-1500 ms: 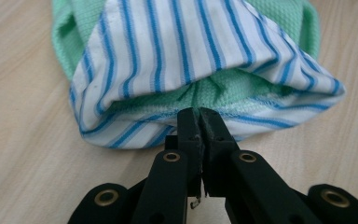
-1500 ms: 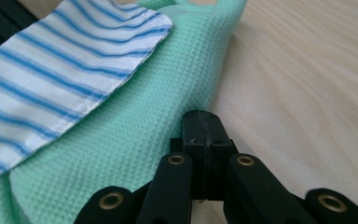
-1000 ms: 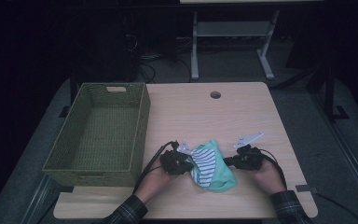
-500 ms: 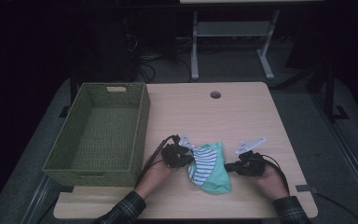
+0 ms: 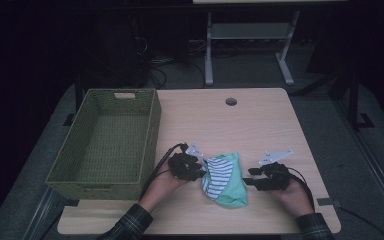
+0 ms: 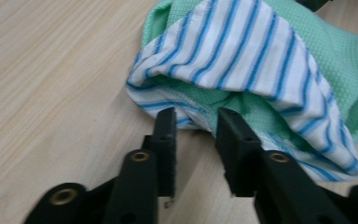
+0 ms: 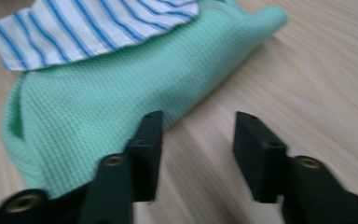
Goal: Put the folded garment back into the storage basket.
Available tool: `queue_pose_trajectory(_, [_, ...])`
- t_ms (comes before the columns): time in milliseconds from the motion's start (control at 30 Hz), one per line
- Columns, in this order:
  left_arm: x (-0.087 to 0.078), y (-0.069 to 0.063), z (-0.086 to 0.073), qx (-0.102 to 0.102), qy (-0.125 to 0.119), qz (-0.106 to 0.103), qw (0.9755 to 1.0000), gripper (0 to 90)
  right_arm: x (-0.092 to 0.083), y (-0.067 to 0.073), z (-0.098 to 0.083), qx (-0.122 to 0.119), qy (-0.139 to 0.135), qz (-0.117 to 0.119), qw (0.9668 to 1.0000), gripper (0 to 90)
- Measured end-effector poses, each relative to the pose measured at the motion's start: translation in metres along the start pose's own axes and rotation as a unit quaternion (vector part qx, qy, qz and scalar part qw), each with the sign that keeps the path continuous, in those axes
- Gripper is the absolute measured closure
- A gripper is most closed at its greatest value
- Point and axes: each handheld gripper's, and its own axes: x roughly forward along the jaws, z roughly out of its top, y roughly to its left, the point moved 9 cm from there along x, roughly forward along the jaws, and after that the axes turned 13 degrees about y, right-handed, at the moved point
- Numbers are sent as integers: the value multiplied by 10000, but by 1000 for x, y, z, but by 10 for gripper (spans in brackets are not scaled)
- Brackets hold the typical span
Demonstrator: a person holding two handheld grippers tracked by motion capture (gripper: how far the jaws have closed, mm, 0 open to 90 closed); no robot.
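Note:
A folded cloth [image 5: 226, 181], mint-green waffle weave with a white and blue striped side, lies on the wooden table [image 5: 240, 125] near its front edge. My left gripper [image 5: 201, 169] sits at the cloth's left edge. Its jaws have just been opening, and in the left gripper view [image 6: 196, 133] they stand a little apart with the striped hem [image 6: 242, 56] just past the tips, nothing pinched. My right gripper [image 5: 249, 179] is at the cloth's right edge. Its jaws have also just been opening, and bare wood shows between them [image 7: 198, 135]; the green cloth [image 7: 98, 93] lies beside one jaw.
A green woven basket [image 5: 152, 131] stands with nothing in it on the table's left side, close to my left hand. A round cable hole [image 5: 231, 101] sits near the table's far edge. Beyond the table are a dark floor, cables and a metal stand [image 5: 250, 35].
Both grippers were shut on the cloth's two ends and now stand open. The cloth has settled on the table, and the right gripper has drawn slightly back from it.

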Motion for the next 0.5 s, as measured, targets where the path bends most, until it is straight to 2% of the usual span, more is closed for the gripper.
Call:
queue_pose_trajectory(67, [-2, -2, 1, 25, -26, -62, 10000, 602, -2, -3, -4, 103, -47, -51, 9999, 427])
queue_pose_trajectory(233, [-8, -6, 3, 164, 95, -93, 9998, 465, -6, -15, -16, 293, -167, -278, 9990, 262])
queue_pose_trajectory(333, [-11, -8, 7, 266, 88, -113, 9995, 438, -7, -23, -24, 440, -125, -536, 9975, 201])
queue_pose_trajectory(400, [-13, -9, 7, 429, 243, -147, 9987, 415, -8, -25, -28, 511, -134, -545, 9971, 182])
queue_pose_trajectory(467, [-14, -10, 9, 461, 259, -160, 9985, 401, -9, -26, -30, 586, -195, -551, 9966, 148])
queue_pose_trajectory(500, [-14, -10, 9, 482, 246, -161, 9984, 397, -9, -29, -31, 549, -209, -637, 9962, 133])
